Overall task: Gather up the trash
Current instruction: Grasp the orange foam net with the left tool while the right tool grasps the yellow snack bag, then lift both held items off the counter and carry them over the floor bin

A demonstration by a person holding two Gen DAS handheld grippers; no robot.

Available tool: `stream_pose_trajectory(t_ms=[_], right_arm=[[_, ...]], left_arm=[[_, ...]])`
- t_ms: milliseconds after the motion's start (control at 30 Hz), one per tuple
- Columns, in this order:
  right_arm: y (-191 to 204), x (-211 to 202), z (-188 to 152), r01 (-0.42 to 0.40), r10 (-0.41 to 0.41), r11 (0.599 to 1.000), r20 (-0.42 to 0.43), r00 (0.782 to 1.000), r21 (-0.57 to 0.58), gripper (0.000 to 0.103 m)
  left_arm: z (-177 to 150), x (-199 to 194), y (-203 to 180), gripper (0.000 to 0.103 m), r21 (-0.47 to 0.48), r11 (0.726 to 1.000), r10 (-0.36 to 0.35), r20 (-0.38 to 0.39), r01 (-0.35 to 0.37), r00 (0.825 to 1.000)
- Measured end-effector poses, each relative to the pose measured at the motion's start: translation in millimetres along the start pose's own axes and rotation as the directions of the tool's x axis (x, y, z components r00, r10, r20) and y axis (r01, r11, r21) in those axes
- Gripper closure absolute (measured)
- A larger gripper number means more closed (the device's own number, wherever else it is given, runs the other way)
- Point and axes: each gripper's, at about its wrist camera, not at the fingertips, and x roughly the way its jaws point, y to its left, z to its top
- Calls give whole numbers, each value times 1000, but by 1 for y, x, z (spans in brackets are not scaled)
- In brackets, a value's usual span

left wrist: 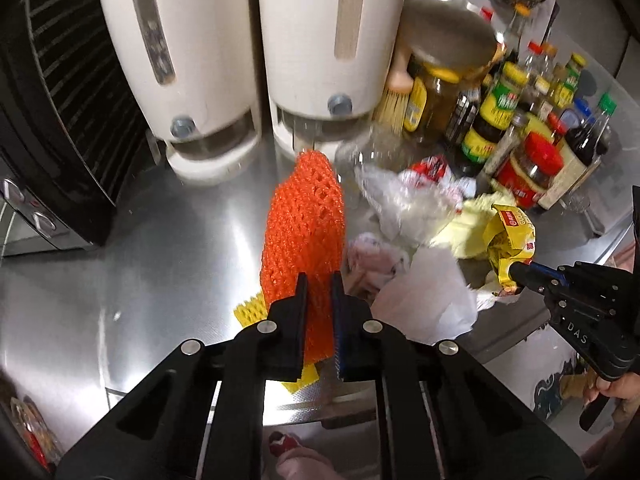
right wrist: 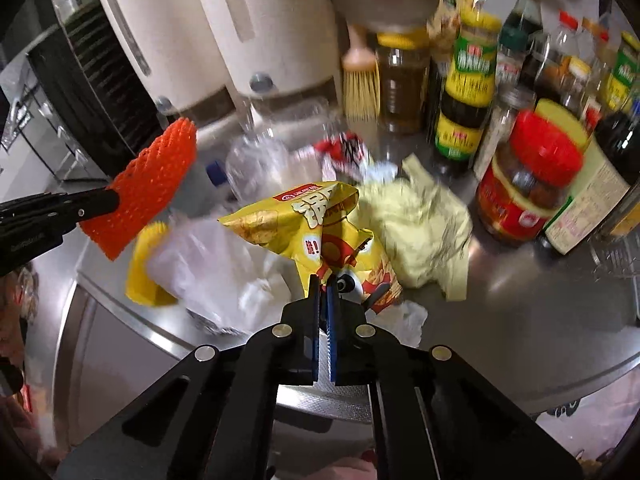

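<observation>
An orange foam net (left wrist: pixel 306 220) hangs lifted above the steel counter (left wrist: pixel 160 248), and my left gripper (left wrist: pixel 319 280) is shut on its lower end. From the right wrist view the same orange net (right wrist: pixel 152 192) sticks out of the left gripper (right wrist: pixel 114 200) at the left. My right gripper (right wrist: pixel 325 280) is shut on a yellow snack bag (right wrist: pixel 320 224), pinching its bottom corner. In the left wrist view that snack bag (left wrist: pixel 508 240) sits in the right gripper (left wrist: pixel 516 270) at the right. Crumpled white plastic (left wrist: pixel 424 296), a yellow foam net (left wrist: pixel 250 310) and a pale yellow wrapper (right wrist: pixel 424 224) lie in the pile beneath.
Two white dispensers (left wrist: pixel 312 40) stand at the back, a black appliance (left wrist: pixel 60 120) at the left. Sauce bottles and jars (right wrist: pixel 528 184) crowd the right side, with a brush (right wrist: pixel 360 88) beside them. A crushed clear bottle (right wrist: pixel 256 160) and red wrapper (right wrist: pixel 344 148) lie behind the pile.
</observation>
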Motion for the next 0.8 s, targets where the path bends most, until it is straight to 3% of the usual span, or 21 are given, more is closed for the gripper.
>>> stream_pose_trajectory(t_ms=[233,400,800], right_arm=[[11,-41,6,-1,2,1000,73,997,-15,98],[24,-68,-4,-3,7,999,102,995,-37,98],[51,-105,-58,-76,77,997,85,993,-20,98]], left_arm=[[-3,-53,-3,93,6,1000,10,103,-11,995],[-21,-82,-5,94,-2,1000,14,134,-14,991],[-92,-120,-6,93,-41,999,-2,110,6,994]])
